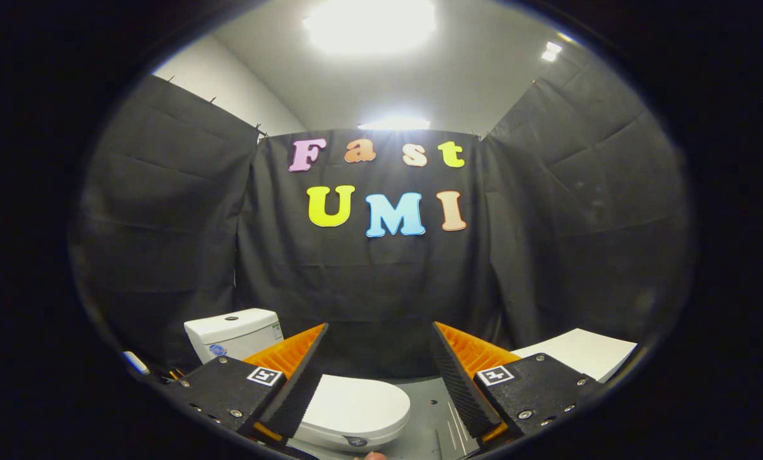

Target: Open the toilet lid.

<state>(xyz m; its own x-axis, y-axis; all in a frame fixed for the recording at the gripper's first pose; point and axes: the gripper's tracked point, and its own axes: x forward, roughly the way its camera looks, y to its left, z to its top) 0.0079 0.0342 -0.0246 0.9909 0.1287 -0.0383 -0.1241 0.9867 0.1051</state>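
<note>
hand-held gripper (pixel 378 364): my fingers spread wide, pinching nothing
toilet lid (pixel 355 404): down flat, between my fingers, nearer the left one
tank (pixel 231 330): white, around 11 o'clock, past my left finger

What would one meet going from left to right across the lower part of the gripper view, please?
Toilet tank → left finger of the open gripper → closed toilet lid between the fingers → right finger → white panel.
</note>
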